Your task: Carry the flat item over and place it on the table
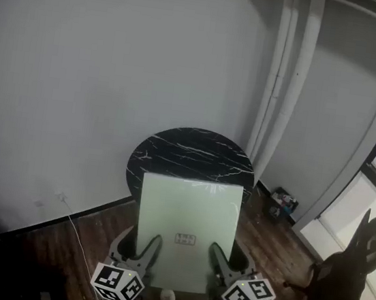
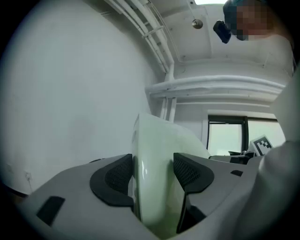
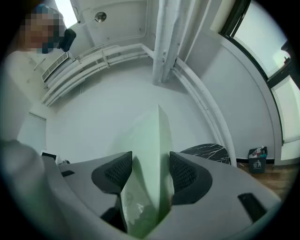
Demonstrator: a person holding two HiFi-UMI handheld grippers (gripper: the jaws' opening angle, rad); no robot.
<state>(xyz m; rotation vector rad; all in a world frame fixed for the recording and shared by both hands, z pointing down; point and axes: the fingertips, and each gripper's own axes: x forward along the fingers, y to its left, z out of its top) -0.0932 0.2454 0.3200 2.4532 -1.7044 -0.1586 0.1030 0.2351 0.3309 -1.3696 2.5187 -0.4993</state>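
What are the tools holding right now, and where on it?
Both hold the pale green flat panel by its near edge: the left tool clamps the left part of that edge, the right tool the right part.

Steep overhead, two close-ups, shared panel [image 1: 189, 211]

The left gripper [image 2: 153, 174] grips the pale green flat panel [image 2: 157, 140] between its fingers [image 2: 192, 174].

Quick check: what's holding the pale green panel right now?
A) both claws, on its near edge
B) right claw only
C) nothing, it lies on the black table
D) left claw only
A: the left claw and right claw each clamp the near edge of the panel; the black table shows beyond it.
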